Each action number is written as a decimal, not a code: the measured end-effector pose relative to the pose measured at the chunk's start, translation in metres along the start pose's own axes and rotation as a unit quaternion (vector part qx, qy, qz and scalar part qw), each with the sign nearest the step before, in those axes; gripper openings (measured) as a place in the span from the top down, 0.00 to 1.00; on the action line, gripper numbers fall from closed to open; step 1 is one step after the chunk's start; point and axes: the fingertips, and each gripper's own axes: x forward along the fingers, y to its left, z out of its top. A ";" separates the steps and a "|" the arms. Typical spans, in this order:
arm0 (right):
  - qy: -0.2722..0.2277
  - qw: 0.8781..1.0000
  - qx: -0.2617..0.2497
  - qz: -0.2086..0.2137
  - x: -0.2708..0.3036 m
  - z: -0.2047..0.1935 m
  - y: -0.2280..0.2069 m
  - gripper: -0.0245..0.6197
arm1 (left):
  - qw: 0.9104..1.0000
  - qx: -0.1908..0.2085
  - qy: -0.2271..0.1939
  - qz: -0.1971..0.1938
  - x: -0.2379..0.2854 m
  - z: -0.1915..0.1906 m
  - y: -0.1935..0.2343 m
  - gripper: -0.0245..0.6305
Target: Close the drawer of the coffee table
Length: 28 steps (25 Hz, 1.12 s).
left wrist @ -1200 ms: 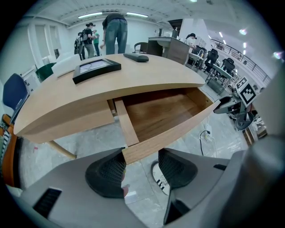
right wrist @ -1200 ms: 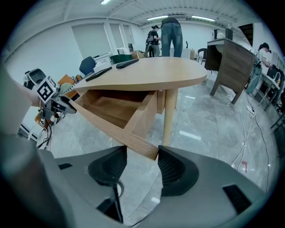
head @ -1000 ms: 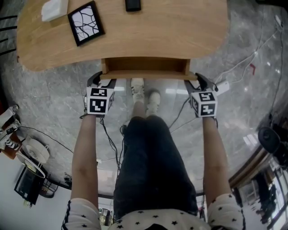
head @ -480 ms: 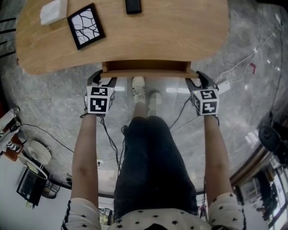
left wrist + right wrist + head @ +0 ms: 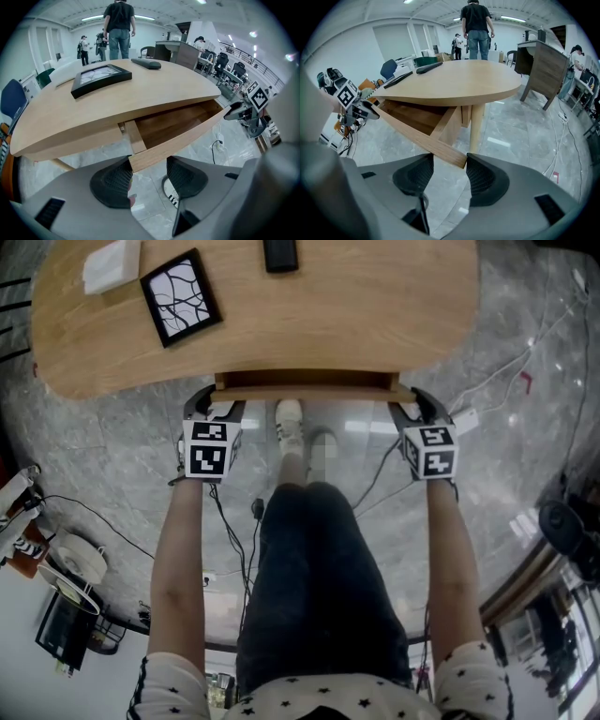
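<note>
The wooden coffee table (image 5: 356,315) has its drawer (image 5: 309,388) sticking out only a little from under the top. In the left gripper view the drawer front (image 5: 183,138) runs off to the right, and its left end rests across my left gripper's (image 5: 149,173) tips. My left gripper (image 5: 208,409) is open, with only that corner between its pads. My right gripper (image 5: 412,411) is open too, at the right end of the drawer front (image 5: 417,136). That corner lies between the right gripper's (image 5: 450,171) fingertips. The drawer's inside (image 5: 168,124) looks bare.
On the tabletop lie a black picture frame (image 5: 180,291), a dark remote (image 5: 279,253) and a white flat thing (image 5: 111,264). My legs and shoes (image 5: 291,423) stand between the grippers. Cables (image 5: 525,362) trail over the marble floor. People stand beyond the table (image 5: 119,23).
The drawer has slid further in under the tabletop, so less of its inside shows. Both grippers have moved forward with its front.
</note>
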 end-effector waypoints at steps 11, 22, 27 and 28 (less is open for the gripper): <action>0.001 1.000 0.003 -0.003 0.004 0.008 -0.003 0.61 | 1.000 0.000 -0.003 0.000 0.004 0.007 0.004 0.60; -0.004 1.000 0.000 -0.005 0.006 0.019 -0.009 0.61 | 1.000 -0.001 -0.007 0.005 0.006 0.019 0.008 0.60; -0.009 1.000 0.000 -0.009 0.008 0.022 -0.013 0.61 | 1.000 -0.003 -0.011 0.007 0.006 0.022 0.009 0.60; -0.009 1.000 0.000 -0.009 0.008 0.023 -0.013 0.61 | 1.000 -0.003 -0.012 0.008 0.007 0.022 0.009 0.60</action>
